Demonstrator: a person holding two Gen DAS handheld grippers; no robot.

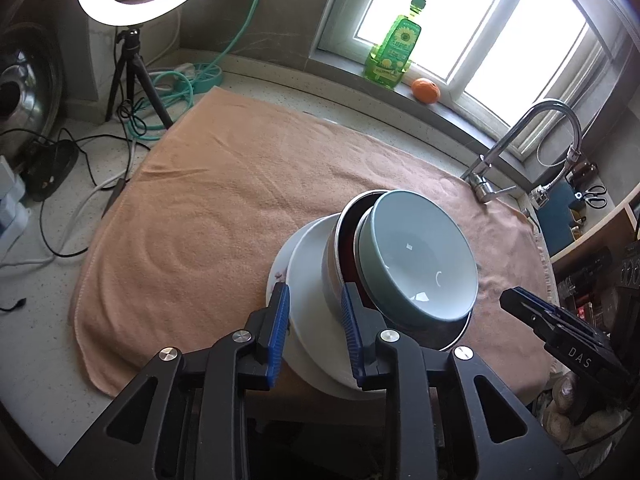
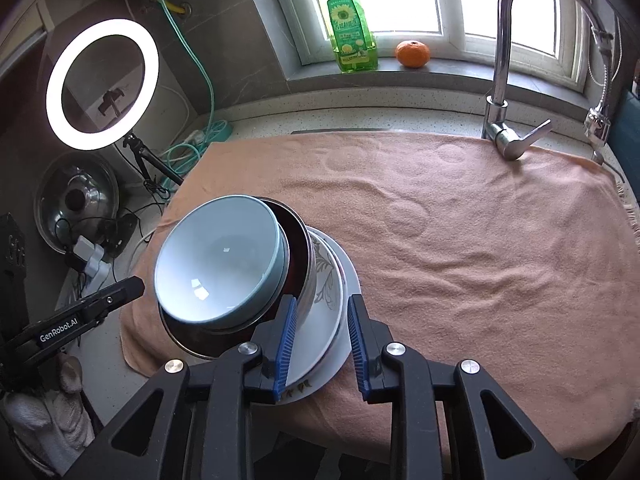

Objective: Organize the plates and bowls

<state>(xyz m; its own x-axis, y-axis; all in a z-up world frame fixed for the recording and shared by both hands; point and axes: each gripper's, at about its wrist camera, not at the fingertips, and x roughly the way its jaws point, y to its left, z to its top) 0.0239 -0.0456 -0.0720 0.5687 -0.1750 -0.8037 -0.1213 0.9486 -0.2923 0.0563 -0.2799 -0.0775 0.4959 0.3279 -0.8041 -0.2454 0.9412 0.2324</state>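
A stack stands on the orange towel (image 1: 208,208): white plates (image 1: 308,264) at the bottom, a steel bowl (image 1: 332,276) with a dark red inside on them, and a pale blue bowl (image 1: 416,256) tilted inside it. My left gripper (image 1: 314,312) is open, its fingers on either side of the plates' near edge. In the right wrist view the blue bowl (image 2: 220,260) sits in the steel bowl (image 2: 304,280) on the plates (image 2: 320,340). My right gripper (image 2: 322,328) is open around the plates' near rim.
A faucet (image 2: 504,80) stands at the towel's far right. A green soap bottle (image 2: 350,28) and an orange (image 2: 413,54) sit on the windowsill. A ring light on a tripod (image 2: 102,84), cables and a steel lid (image 2: 76,208) crowd the left counter.
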